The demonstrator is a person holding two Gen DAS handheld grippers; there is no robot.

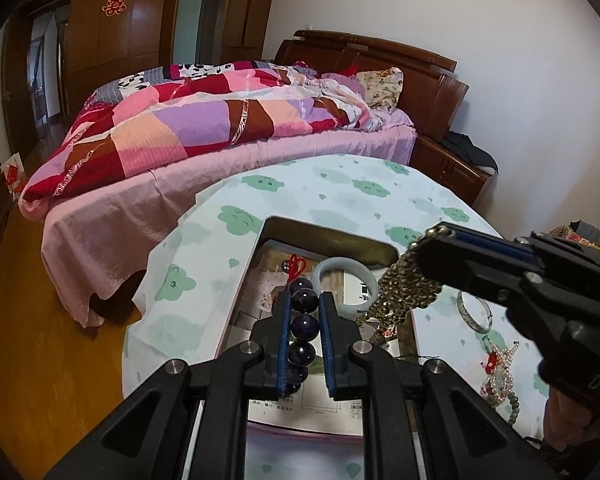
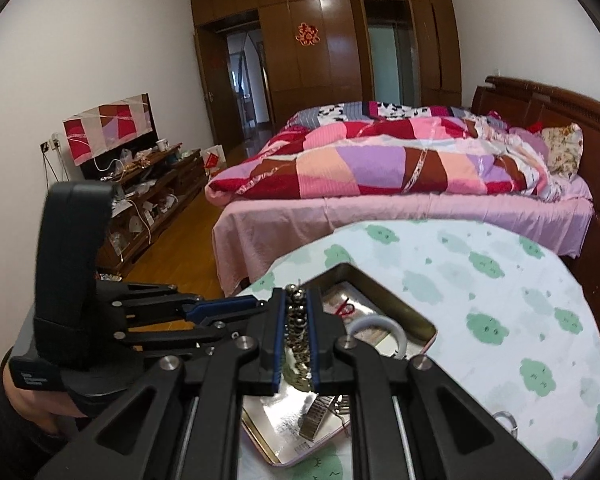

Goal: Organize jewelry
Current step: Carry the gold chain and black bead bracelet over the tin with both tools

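An open metal tin [image 1: 332, 236] [image 2: 384, 284] sits on the round table with a pale jade bangle [image 1: 346, 270] [image 2: 374, 326] and papers inside. My left gripper [image 1: 305, 300] is shut on a string of dark purple beads [image 1: 303, 326], held above the tin's near part. My right gripper [image 2: 297, 300], seen from the side as the right gripper [image 1: 436, 236] in the left wrist view, is shut on a bunched chain of small brass beads [image 2: 298, 340] [image 1: 408, 284] that hangs over the tin. In the right wrist view the left gripper [image 2: 256, 304] reaches in from the left.
On the tablecloth [image 1: 340, 184] right of the tin lie a thin bangle [image 1: 476, 312], a pearl strand with red charm [image 1: 500, 372] and a metal ring [image 2: 506, 418]. A bed [image 1: 220, 128] stands close behind the table. A low cabinet [image 2: 152, 188] lines the left wall.
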